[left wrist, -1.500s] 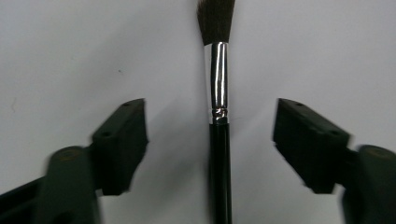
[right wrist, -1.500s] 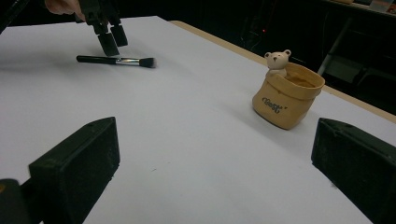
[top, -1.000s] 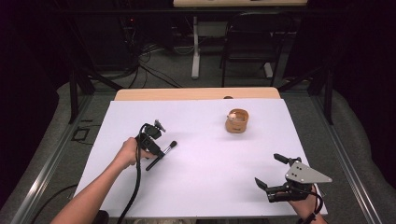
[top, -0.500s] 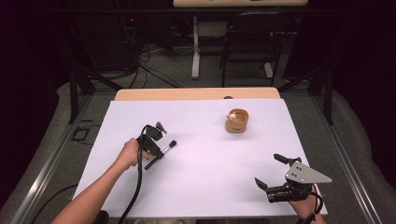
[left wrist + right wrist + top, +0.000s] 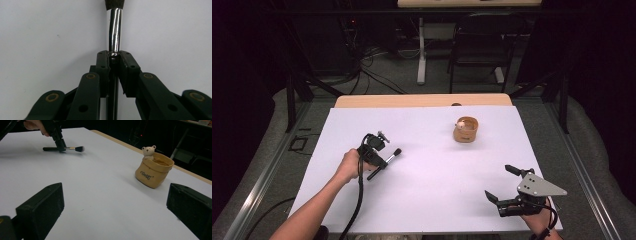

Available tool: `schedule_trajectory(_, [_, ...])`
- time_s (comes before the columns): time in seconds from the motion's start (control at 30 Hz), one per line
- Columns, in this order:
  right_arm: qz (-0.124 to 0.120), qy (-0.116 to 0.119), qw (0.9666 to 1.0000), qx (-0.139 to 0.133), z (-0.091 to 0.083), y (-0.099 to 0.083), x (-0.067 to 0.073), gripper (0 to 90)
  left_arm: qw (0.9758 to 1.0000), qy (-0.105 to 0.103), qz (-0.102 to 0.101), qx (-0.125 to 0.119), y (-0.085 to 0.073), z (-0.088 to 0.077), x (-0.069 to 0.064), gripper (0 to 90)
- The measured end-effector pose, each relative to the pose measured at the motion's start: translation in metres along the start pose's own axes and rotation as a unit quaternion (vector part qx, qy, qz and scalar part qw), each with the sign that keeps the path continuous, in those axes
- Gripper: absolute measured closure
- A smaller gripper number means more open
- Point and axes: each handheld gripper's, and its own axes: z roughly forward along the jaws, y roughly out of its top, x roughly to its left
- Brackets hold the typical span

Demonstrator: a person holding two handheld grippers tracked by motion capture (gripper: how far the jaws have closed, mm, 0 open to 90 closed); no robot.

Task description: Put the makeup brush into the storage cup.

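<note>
Right tool point(image 5: 502, 186) sits nearest, at the front right corner of the white surface point(image 5: 437, 200), jaws spread wide with nothing between them (grey three-cornered plate on top, hand under it at the edge). In the right gripper view its two black jaws frame bare surface, well apart from everything else. Left tool point(image 5: 381, 161) is farther in on the left side, held by the left hand point(image 5: 348, 165); its jaws have just been closing and are now clamped on the makeup brush point(image 5: 384, 163). Left gripper view: pads pinch the brush at the chrome ferrule point(image 5: 114, 32), dark bristles point(image 5: 114, 4) poking out past the tips, black handle running back between the jaws. In the right gripper view the brush lies about level, at or just above the surface; cannot tell if it touches. Farthest back, right of centre: tan sack-shaped pot with a small bear point(image 5: 466, 129) on its rim, upright, well apart from both tools.
</note>
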Motion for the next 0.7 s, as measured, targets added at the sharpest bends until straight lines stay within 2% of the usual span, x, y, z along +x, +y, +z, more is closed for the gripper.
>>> schedule_trajectory(0.13, [0.001,-0.001,1.0,0.0,0.0,0.0,0.0,0.6,0.9996,-0.004,-0.003,-0.027,-0.003,-0.005,-0.001,78.5])
schedule_trajectory(0.23, [0.002,-0.001,1.0,0.001,0.0,0.0,0.0,0.6,0.999,-0.005,0.003,-0.045,-0.005,-0.009,-0.003,78.5])
schedule_trajectory(0.43, [0.002,-0.002,1.0,-0.002,0.0,0.0,0.0,0.5,0.9961,-0.006,0.008,-0.088,-0.01,-0.012,-0.009,78.6])
schedule_trajectory(0.57, [0.005,-0.003,1.0,-0.001,-0.001,0.0,0.0,0.1,0.9927,-0.008,0.007,-0.12,-0.013,-0.013,-0.011,78.6])
schedule_trajectory(0.7, [0.006,-0.001,1.0,-0.003,0.0,0.0,-0.001,0.0,0.9872,-0.009,0.005,-0.159,-0.017,-0.015,-0.013,78.6])
